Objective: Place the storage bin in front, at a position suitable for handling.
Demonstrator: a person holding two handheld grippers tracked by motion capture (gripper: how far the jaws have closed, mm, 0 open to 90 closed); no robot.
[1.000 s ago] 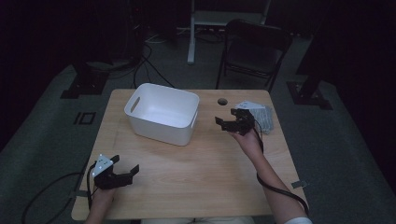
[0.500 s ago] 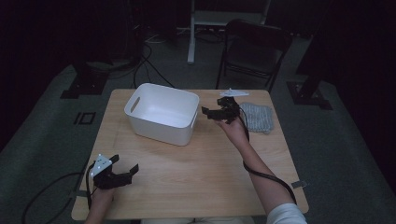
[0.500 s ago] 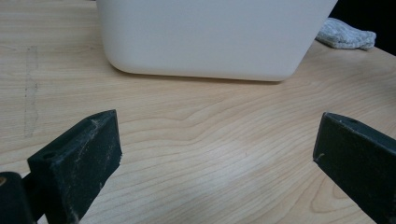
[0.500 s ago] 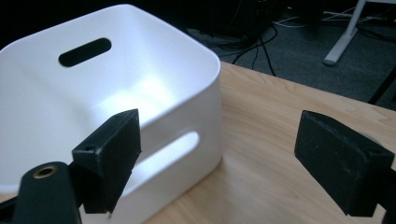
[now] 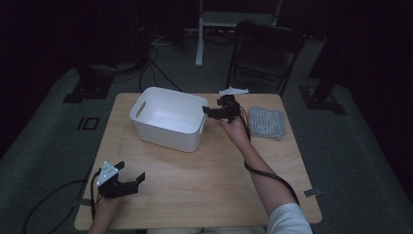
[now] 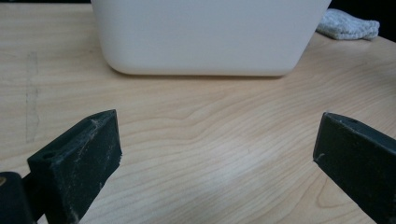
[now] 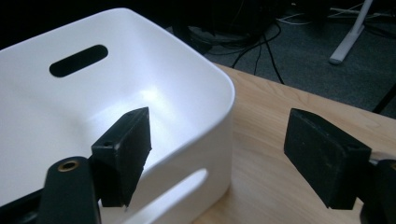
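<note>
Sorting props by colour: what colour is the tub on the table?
White, the tub is plain all over with no pattern; the right gripper view shows it best.

Bin at the table's far left-centre, cloth to its right, my two grippers on either side of the work.

On the table (image 5: 204,180), the bin (image 5: 168,117) sits toward the far edge; the folded cloth (image 5: 266,123) lies to its right, well apart. My right gripper (image 5: 214,111) hangs between them at the bin's right end wall, one jaw above the inside, the other outside over the table. My left gripper (image 5: 127,176) rests near the front left corner, facing the bin's near wall (image 6: 205,37). A chair (image 5: 265,51) stands behind the table.
</note>
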